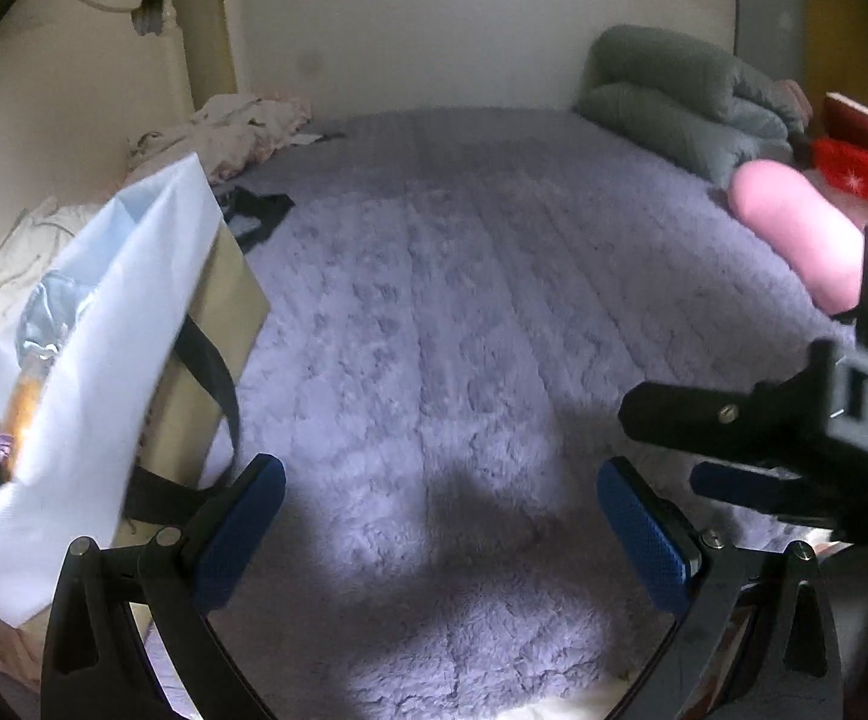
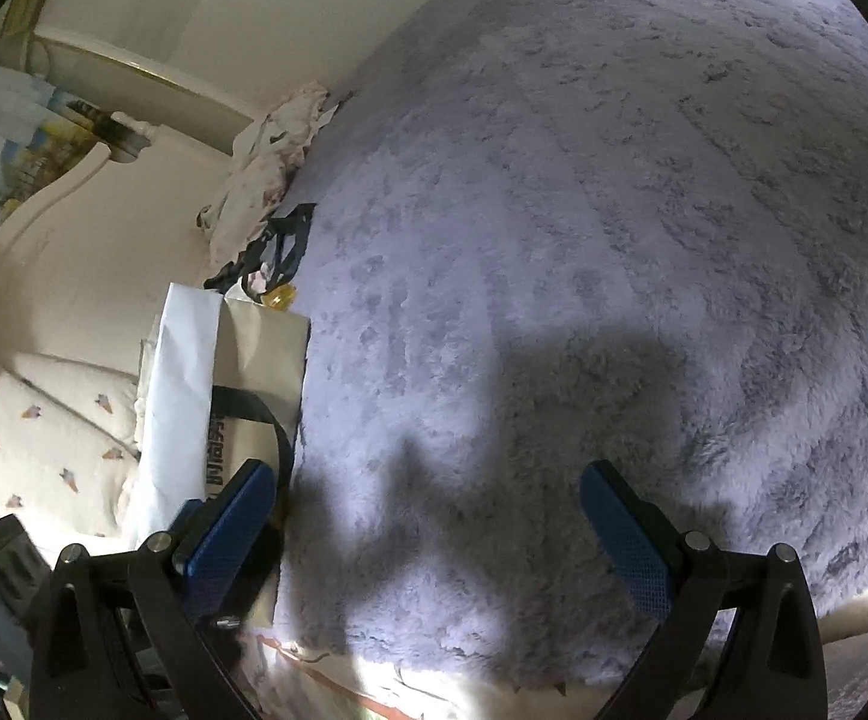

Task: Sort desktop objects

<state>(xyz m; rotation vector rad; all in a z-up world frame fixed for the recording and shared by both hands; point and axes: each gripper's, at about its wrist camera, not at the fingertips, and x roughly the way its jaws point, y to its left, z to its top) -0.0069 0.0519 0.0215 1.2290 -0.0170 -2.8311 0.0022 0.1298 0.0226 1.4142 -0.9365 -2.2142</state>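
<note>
White bag (image 1: 104, 312) beside left gripper (image 1: 440, 534)

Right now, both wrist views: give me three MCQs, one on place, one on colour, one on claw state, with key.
1. Where does the paper bag stand?
A. at the fluffy blanket's left edge
B. at the far wall
C. beside the pink pillow

2. What colour are the claw pads?
A. red
B. blue
C. white

3. What state is the left claw in?
A. shut on the bag
B. shut, empty
C. open, empty

Key: 1 A, the bag is left of the blanket in both views. 2 B, the textured pads are blue. 3 C, the jaws stand wide apart over bare blanket.
</note>
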